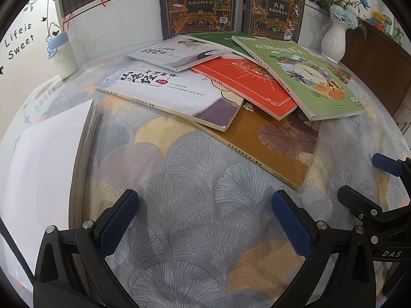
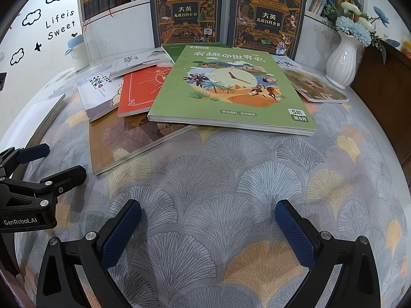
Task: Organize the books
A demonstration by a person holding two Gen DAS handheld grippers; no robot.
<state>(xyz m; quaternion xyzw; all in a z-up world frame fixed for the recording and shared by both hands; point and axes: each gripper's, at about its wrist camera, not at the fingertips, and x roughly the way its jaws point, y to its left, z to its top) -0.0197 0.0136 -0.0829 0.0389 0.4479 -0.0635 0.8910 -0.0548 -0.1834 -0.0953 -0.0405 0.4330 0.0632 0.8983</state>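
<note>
Both grippers, left gripper (image 1: 205, 220) and right gripper (image 2: 208, 231), hover over the leaf-patterned tablecloth (image 2: 218, 179) with fingers spread wide, holding nothing. Beyond them lies a scattered overlapping pile: green book (image 2: 231, 89) topmost, red book (image 1: 246, 84), brown book (image 1: 272, 143) lowest.

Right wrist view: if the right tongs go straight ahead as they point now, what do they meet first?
Probably the near edge of the green clock-cover book atop the pile. The open right tongs have only bare leaf-patterned tablecloth before it, though their height above the table is unclear.
</note>
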